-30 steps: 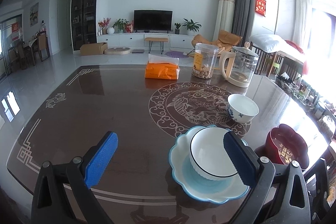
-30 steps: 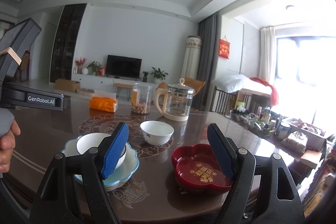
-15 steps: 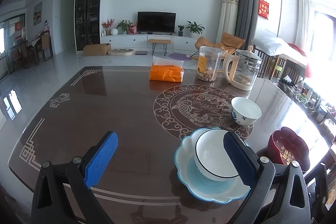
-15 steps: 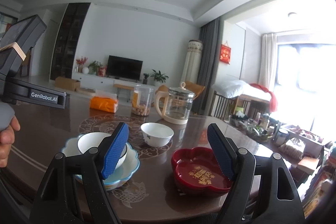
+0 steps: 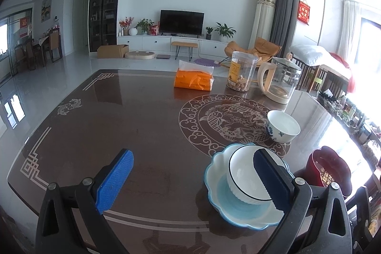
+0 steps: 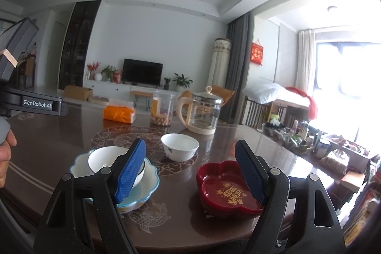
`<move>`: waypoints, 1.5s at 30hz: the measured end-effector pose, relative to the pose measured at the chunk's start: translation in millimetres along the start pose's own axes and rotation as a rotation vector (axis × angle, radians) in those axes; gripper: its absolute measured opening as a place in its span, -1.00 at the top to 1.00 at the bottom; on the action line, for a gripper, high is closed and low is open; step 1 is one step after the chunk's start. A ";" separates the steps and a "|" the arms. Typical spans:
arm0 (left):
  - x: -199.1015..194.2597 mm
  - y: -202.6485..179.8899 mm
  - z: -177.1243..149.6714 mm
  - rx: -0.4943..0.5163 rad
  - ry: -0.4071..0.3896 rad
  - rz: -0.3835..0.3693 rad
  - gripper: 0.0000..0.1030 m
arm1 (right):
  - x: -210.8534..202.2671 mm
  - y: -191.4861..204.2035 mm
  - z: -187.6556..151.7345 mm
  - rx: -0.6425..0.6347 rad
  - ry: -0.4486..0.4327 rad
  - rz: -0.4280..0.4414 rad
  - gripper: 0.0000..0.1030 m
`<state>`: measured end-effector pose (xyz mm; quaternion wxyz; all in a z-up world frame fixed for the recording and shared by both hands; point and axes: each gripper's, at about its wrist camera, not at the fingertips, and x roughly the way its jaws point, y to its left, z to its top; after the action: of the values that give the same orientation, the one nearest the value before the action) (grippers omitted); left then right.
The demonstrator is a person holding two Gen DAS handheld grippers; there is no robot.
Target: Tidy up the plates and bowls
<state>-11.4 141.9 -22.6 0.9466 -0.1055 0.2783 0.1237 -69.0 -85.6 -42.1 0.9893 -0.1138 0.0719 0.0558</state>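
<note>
A white bowl with a dark rim (image 5: pixel 245 177) (image 6: pixel 107 158) sits inside a scalloped blue plate (image 5: pixel 221 204) (image 6: pixel 150 179) near the table's front edge. Farther back stands a small white bowl with blue flowers (image 5: pixel 282 126) (image 6: pixel 179 146). A red lobed dish (image 5: pixel 329 169) (image 6: pixel 226 192) lies at the right. My left gripper (image 5: pixel 193 173) hovers open above the table, its right finger over the stacked bowl. My right gripper (image 6: pixel 190 168) is open too, between the blue plate and the red dish, holding nothing.
At the back of the dark table (image 5: pixel 133 125) are an orange tissue pack (image 5: pixel 193 81), a clear jar of snacks (image 5: pixel 243 74) and a glass kettle (image 5: pixel 281 80). A hand (image 6: pixel 4 154) holds the left gripper's body at the left edge of the right wrist view.
The left wrist view has shifted slightly, so the stacked bowl and plate sit a little farther right in it. Both grippers stay open.
</note>
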 end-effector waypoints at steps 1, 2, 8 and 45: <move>0.4 0.0 -0.2 0.001 0.001 -0.002 -0.95 | 0.7 1.8 -0.1 -0.009 0.004 0.007 -0.56; 0.5 -0.1 -0.2 0.001 0.000 -0.003 -0.95 | 1.1 3.2 -0.4 -0.017 0.008 0.011 -0.56; 2.9 -1.8 13.3 0.003 -0.009 -0.064 -0.95 | 10.8 -0.5 3.8 -0.013 0.047 0.095 -0.56; 333.7 -201.8 60.5 0.192 0.749 -0.311 0.70 | 393.4 -95.7 -43.9 0.575 1.091 0.296 0.73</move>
<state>349.8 25.7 -131.0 0.7929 -0.0954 0.5945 -0.0939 324.4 -151.5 -124.6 0.7833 0.1555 0.5928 0.1044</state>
